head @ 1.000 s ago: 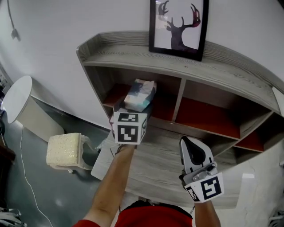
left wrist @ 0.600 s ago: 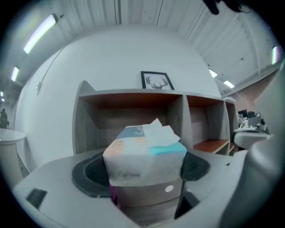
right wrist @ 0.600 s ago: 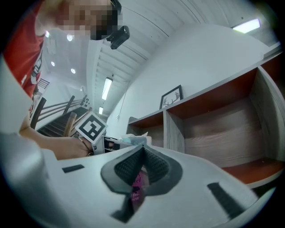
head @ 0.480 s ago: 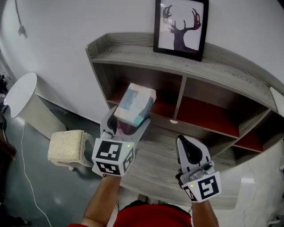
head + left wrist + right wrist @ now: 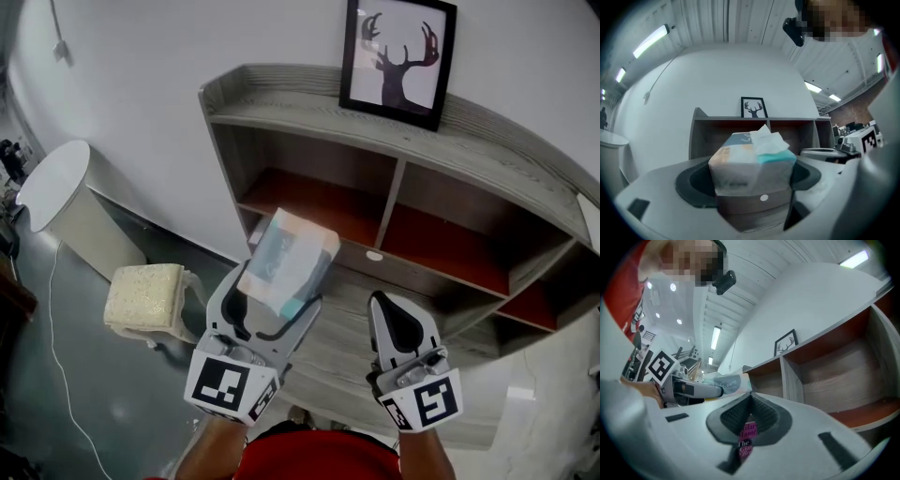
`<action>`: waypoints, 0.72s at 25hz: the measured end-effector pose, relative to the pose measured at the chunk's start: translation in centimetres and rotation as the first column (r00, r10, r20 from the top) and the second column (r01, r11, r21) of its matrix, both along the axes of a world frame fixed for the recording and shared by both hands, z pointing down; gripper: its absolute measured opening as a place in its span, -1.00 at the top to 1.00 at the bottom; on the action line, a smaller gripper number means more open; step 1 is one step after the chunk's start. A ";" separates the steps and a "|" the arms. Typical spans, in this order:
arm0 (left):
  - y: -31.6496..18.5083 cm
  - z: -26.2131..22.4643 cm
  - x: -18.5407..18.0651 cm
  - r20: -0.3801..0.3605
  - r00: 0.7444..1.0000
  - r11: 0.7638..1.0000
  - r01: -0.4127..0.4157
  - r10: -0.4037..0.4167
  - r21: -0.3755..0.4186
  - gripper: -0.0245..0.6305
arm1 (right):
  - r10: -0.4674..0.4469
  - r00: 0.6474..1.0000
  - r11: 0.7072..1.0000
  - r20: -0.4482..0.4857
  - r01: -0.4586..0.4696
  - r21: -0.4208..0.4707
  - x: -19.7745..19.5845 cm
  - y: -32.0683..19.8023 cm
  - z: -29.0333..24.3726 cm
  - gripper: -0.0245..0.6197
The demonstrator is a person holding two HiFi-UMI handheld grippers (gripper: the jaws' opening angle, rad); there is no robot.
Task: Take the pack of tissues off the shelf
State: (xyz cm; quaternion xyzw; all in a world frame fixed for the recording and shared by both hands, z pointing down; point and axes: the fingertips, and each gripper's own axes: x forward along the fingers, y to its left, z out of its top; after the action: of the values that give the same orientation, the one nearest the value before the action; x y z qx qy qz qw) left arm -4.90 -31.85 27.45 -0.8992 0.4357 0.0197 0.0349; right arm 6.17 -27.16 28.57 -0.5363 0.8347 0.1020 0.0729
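Observation:
The pack of tissues [image 5: 286, 261] is a soft plastic-wrapped pack, pale with a teal end, and a white tissue pokes from its top. My left gripper [image 5: 277, 281] is shut on it and holds it in the air in front of the grey wooden shelf [image 5: 309, 117], outside the compartments. In the left gripper view the pack [image 5: 750, 161] fills the space between the jaws. My right gripper [image 5: 394, 314] hangs to the right of the pack, shut with nothing in it. The right gripper view shows the pack [image 5: 723, 383] off to the left.
A framed deer picture [image 5: 398, 58] leans on the shelf top. The compartments have red floors [image 5: 323, 202]. A grey lower ledge [image 5: 342, 361] lies under both grippers. A white round side table [image 5: 52, 192] and a beige cushioned stool [image 5: 145, 295] stand on the floor at left.
My left gripper has drawn the tissue pack out of the left shelf compartment and back toward me. The right gripper has barely shifted.

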 end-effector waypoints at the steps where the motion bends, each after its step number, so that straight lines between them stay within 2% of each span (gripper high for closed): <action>1: 0.3 0.2 0.0 0.000 1.000 1.000 0.001 -0.001 0.000 -0.42 | -0.004 1.000 1.000 0.001 0.004 -0.001 -0.1 0.0 0.1 0.91; 18: 0.4 1.0 -0.1 -0.005 0.999 0.999 0.036 -0.036 -0.026 -0.41 | -0.036 0.999 0.999 -0.014 0.036 -0.002 -0.1 0.0 0.4 0.91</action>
State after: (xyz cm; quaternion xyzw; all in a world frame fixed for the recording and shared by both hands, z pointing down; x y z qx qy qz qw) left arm -4.97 -31.44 28.43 -0.8915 0.4522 0.0159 0.0224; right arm 6.10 -27.21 29.01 -0.5204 0.8449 0.1035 0.0683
